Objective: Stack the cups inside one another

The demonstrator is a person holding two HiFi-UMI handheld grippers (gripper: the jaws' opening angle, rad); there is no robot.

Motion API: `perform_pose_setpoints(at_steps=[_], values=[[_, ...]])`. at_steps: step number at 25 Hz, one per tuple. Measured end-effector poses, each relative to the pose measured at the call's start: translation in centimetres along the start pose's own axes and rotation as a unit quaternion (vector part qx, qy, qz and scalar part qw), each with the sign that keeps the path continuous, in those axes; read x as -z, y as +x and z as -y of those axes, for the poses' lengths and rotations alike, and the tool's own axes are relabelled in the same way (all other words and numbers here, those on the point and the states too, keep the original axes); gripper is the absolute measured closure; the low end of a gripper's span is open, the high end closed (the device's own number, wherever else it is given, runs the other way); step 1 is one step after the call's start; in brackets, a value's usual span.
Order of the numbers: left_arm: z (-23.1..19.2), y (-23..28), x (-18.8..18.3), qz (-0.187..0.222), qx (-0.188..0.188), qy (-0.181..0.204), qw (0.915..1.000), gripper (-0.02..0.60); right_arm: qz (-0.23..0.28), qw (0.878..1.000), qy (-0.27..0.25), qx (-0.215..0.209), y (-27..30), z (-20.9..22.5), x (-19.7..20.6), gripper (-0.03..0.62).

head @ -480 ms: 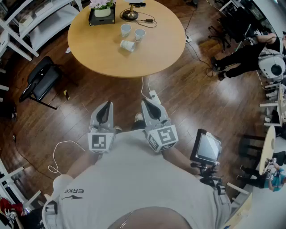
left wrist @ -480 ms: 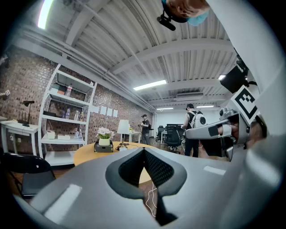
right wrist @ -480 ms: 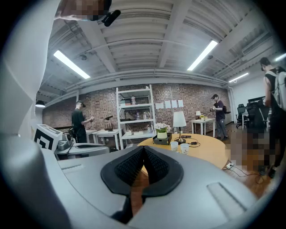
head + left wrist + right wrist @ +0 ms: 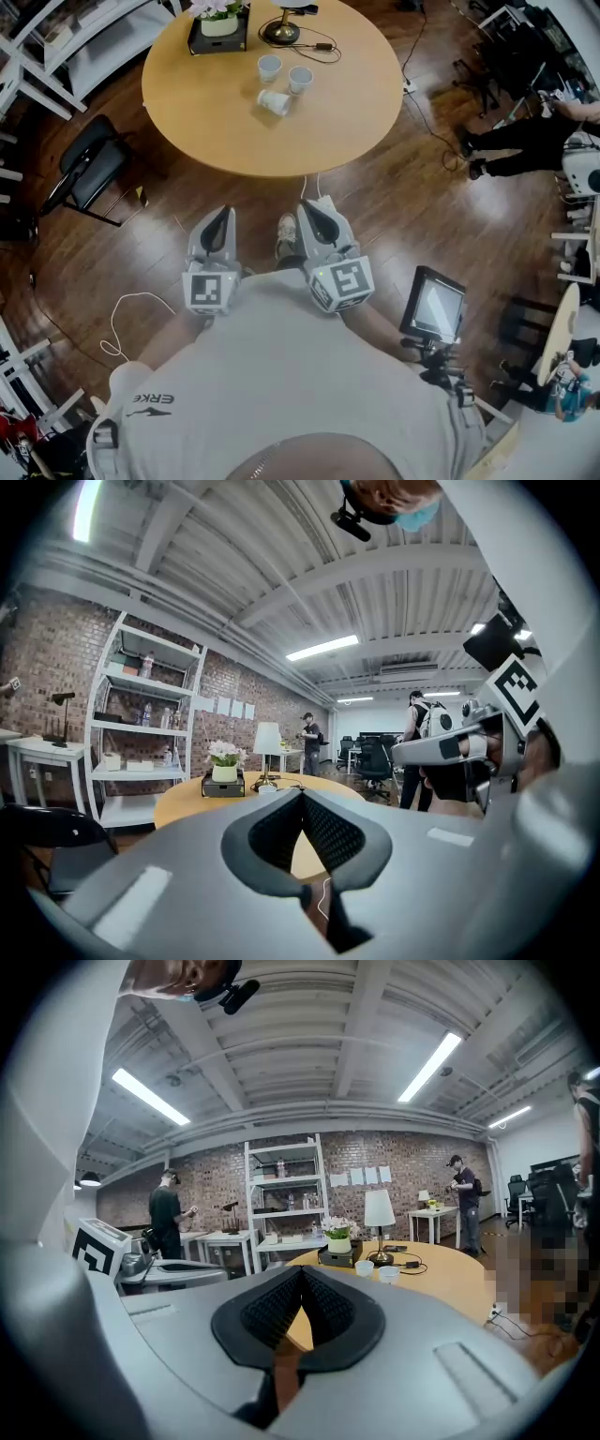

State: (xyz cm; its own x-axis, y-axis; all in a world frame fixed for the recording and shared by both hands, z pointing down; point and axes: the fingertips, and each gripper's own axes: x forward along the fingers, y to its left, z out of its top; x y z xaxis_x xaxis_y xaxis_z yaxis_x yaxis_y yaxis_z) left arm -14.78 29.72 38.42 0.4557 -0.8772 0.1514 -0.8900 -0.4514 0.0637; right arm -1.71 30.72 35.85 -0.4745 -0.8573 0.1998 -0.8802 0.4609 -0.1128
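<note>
Three white paper cups stand far off on the round wooden table (image 4: 337,122): two upright ones (image 4: 269,67) (image 4: 300,79) and one lying on its side (image 4: 273,101). Both grippers are held close to the person's body, over the wood floor, well short of the table. My left gripper (image 4: 222,215) (image 4: 302,795) is shut with nothing in it. So is my right gripper (image 4: 313,208) (image 4: 302,1270), whose own view shows the two upright cups (image 4: 365,1267) (image 4: 388,1273) in the distance.
On the table's far side are a black tray with a flower pot (image 4: 218,28), a lamp base (image 4: 280,33) and a cable. A black chair (image 4: 89,169) stands left, a small monitor on a stand (image 4: 433,307) right. White shelves (image 4: 56,47) stand at the upper left. A seated person (image 4: 525,131) is at the far right.
In the head view the table and cups have slid slightly down and right, a little nearer. Both grippers stay shut and in the same place before the body.
</note>
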Motion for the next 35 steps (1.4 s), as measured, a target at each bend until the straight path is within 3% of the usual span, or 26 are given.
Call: perform_pose_setpoints(at_steps=[10, 22, 29, 35], values=[[0.3, 11.3, -1.0, -0.013, -0.015, 0.016, 0.9997, 0.58, -0.014, 1.0, 0.002, -0.023, 6.7, 9.5, -1.3, 0.58], [-0.3, 17.8, -1.9, -0.031, -0.051, 0.028, 0.9978, 0.58, -0.02, 0.998, 0.026, -0.061, 12.2, 14.9, -1.1, 0.58], [-2.2, 20.9, -1.0, -0.054, -0.031, 0.022, 0.9978, 0.58, -0.053, 0.997, 0.036, -0.04, 15.3, 16.4, 0.1, 0.58], [-4.8, 24.4, 0.0, -0.071, 0.016, 0.016, 0.9972, 0.58, -0.076, 0.996, 0.045, 0.005, 18.4, 17.2, 1.2, 0.579]])
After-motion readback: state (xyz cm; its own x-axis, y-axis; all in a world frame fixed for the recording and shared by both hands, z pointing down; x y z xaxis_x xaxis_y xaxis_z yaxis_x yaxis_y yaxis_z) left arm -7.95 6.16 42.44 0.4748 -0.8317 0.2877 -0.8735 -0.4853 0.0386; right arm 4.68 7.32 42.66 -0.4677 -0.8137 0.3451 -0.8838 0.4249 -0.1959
